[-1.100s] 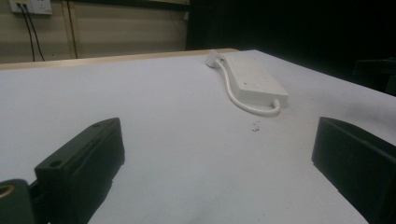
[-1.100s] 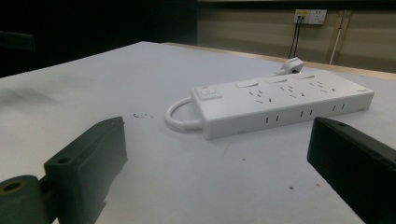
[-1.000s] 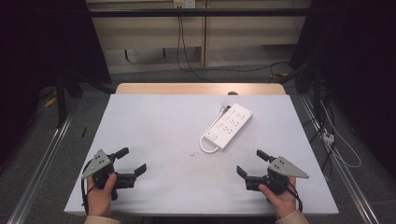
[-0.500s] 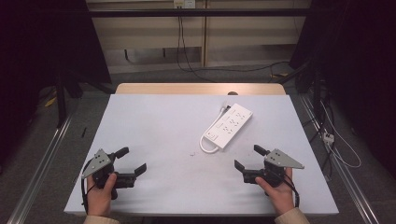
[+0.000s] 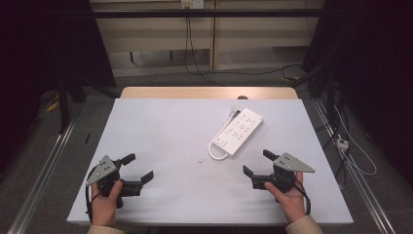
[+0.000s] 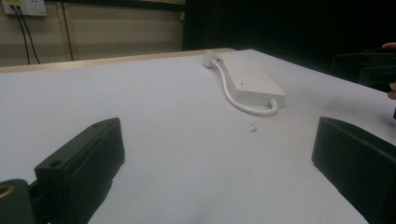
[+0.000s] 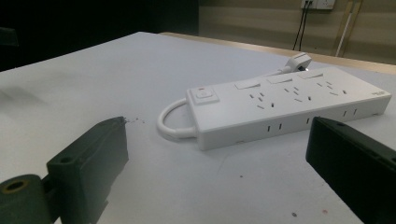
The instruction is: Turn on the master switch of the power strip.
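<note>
From above, your right gripper [image 5: 255,164] sits jaws spread and empty, near the white plastic power strip [image 5: 238,130] lying flat on the matte white table [image 5: 165,131]. Your left gripper [image 5: 138,168], also wide open and empty, rests well apart at the near left.

Your left gripper view shows the slab-shaped power strip [image 6: 252,80] with its looped cord far off.

Your right gripper view has the power strip [image 7: 285,105] close ahead between blocky black jaws.
</note>
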A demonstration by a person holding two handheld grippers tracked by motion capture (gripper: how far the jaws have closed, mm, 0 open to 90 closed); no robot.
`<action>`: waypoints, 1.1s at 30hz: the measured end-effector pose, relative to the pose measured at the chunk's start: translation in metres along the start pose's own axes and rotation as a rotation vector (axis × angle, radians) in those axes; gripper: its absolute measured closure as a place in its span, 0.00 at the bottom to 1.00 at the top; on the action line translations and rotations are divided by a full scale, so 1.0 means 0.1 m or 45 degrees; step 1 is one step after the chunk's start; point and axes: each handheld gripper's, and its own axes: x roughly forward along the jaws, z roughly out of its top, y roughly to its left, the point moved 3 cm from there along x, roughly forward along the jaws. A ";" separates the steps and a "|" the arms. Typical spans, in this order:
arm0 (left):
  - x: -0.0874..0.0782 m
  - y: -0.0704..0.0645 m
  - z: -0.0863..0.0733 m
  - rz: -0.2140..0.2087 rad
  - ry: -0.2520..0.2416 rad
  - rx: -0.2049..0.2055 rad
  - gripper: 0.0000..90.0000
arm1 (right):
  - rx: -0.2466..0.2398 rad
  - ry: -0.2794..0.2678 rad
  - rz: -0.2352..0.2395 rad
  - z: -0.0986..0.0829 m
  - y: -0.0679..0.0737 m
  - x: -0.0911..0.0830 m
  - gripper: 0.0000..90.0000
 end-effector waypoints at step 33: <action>0.07 -0.04 0.01 -0.031 -0.008 -0.002 0.02 | 0.002 0.030 -0.007 0.03 -0.05 0.06 0.07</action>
